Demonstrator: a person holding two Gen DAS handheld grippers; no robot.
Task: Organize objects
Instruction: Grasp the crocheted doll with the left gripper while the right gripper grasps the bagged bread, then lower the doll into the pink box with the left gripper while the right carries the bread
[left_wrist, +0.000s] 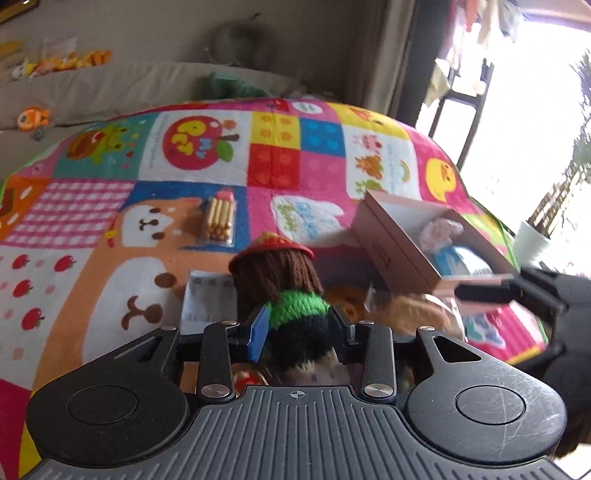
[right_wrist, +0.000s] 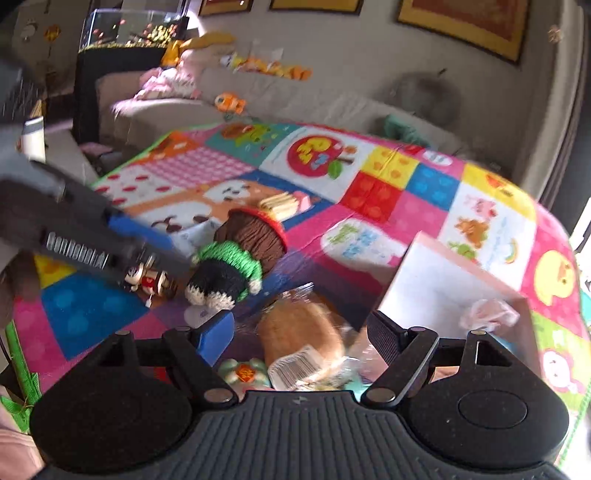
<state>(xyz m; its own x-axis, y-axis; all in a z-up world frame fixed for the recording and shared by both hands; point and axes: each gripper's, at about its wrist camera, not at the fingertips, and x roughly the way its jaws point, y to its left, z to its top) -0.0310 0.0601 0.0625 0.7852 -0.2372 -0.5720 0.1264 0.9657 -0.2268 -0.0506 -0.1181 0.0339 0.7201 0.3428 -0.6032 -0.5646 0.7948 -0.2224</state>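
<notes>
My left gripper (left_wrist: 300, 328) is shut on a knitted doll (left_wrist: 284, 291) with brown hair, a red hat, a green top and black legs. It holds the doll above the colourful mat (left_wrist: 110, 206). The doll also shows in the right wrist view (right_wrist: 236, 258), with the left gripper (right_wrist: 159, 247) on it. My right gripper (right_wrist: 299, 332) is open just above a wrapped bread roll (right_wrist: 301, 334) lying on the mat. A pink cardboard box (left_wrist: 399, 240) stands open at the right and holds wrapped items (left_wrist: 441, 229); it also shows in the right wrist view (right_wrist: 439, 280).
A pack of biscuit sticks (left_wrist: 218, 219) lies mid-mat. A paper slip (left_wrist: 207, 299) lies under the doll. A small figurine (right_wrist: 146, 278) and a green round toy (right_wrist: 243, 373) lie near the mat's front. A sofa (right_wrist: 295, 107) with plush toys stands behind.
</notes>
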